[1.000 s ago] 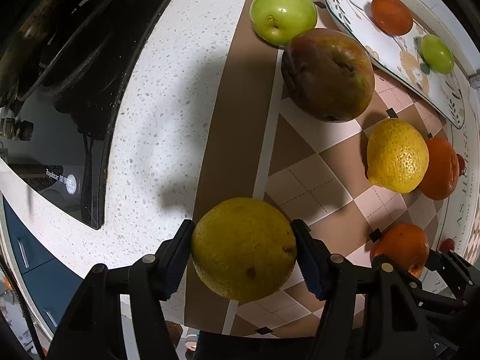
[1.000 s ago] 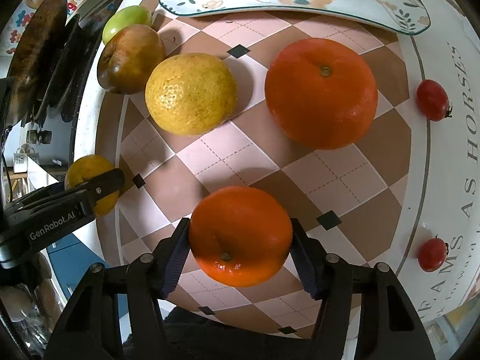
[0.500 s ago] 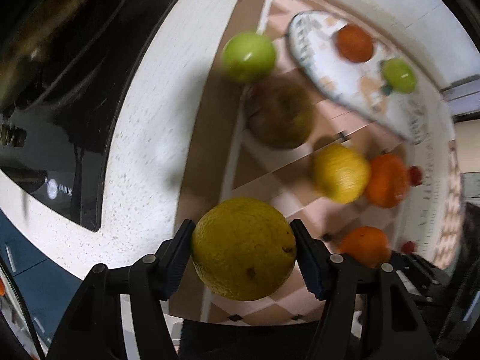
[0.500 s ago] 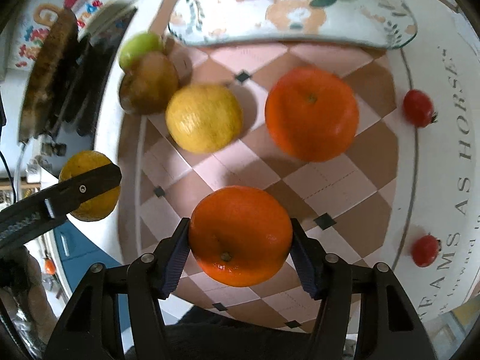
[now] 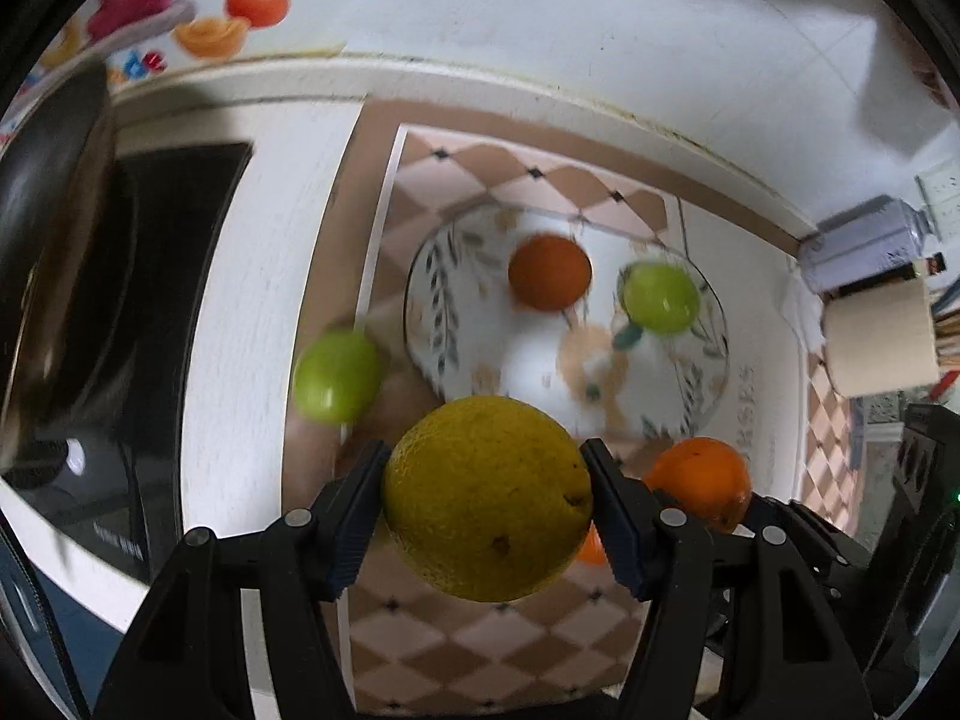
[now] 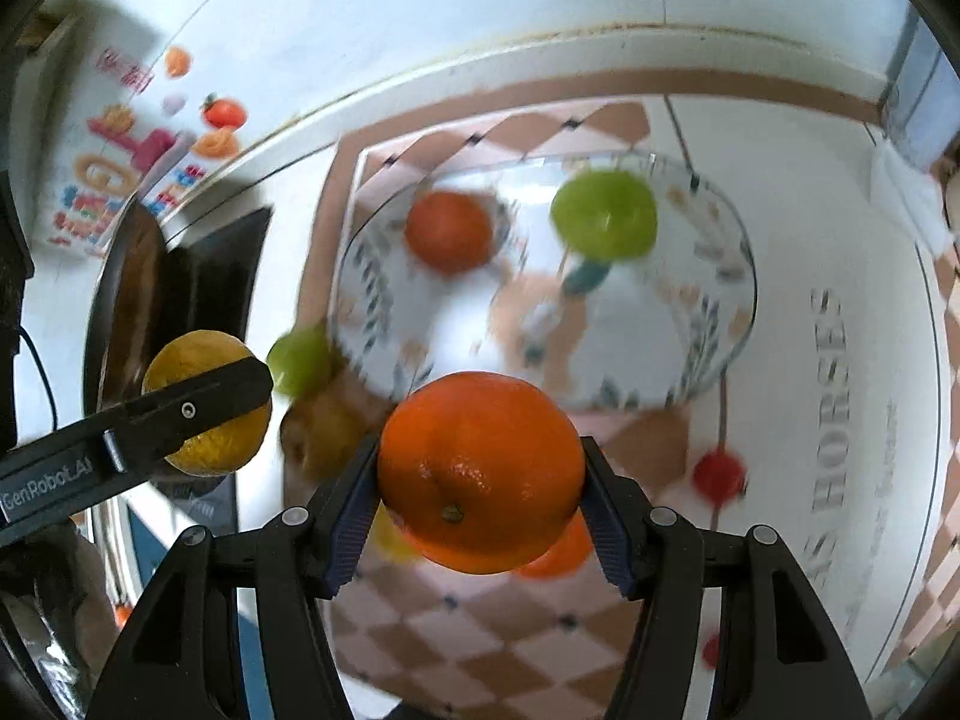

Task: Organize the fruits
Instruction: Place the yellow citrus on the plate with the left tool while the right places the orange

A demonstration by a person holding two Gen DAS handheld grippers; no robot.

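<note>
Left gripper: jaws spread wide to the width of a yellow citrus, which is clamped between the two blue pads, one pad on each flank; fruit held clear of the counter.

Right gripper: jaws likewise wide apart, closed on an orange, pads pressing both sides, stem end facing the camera; fruit held in the air.

Ahead of and below both claws: patterned plate on a checkered mat, blurred. On the plate lie a small orange to the left and a green apple to the right, apart from each other.

Left of the right claw: the left gripper seen side-on with its yellow citrus; beyond it a second green apple just outside the plate rim, and a brownish fruit just beside that, too blurred to name.

Right of the right claw: red cherry tomato on the mat.

Behind the held orange: another orange and a yellow fruit, each mostly hidden
</note>
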